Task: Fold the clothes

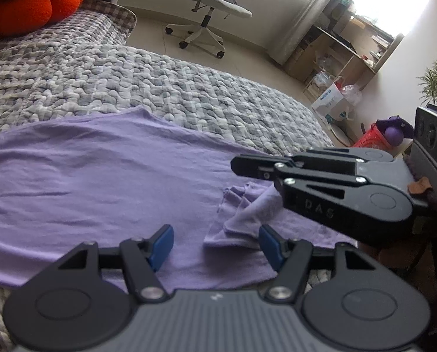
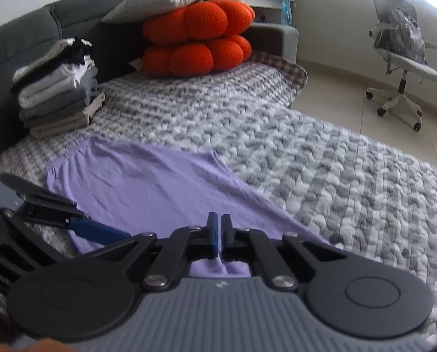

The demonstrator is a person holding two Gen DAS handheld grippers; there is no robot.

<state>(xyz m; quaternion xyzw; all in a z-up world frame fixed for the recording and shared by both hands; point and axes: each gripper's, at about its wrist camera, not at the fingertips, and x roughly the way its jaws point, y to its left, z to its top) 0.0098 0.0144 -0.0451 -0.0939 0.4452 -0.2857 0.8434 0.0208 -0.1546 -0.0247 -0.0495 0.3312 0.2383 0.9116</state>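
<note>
A purple shirt [image 1: 101, 176] lies spread flat on the quilted bed [image 1: 189, 88]. The right hand-held gripper [image 2: 219, 234] is pressed together, pinching a bunched fold of the shirt, probably a sleeve. At the shirt's six o'clock edge, the left hand-held gripper [image 1: 215, 243] hovers spread. Folded clothes [image 2: 57, 88] are stacked at ten o'clock beside orange cushions [image 2: 197, 38].
</note>
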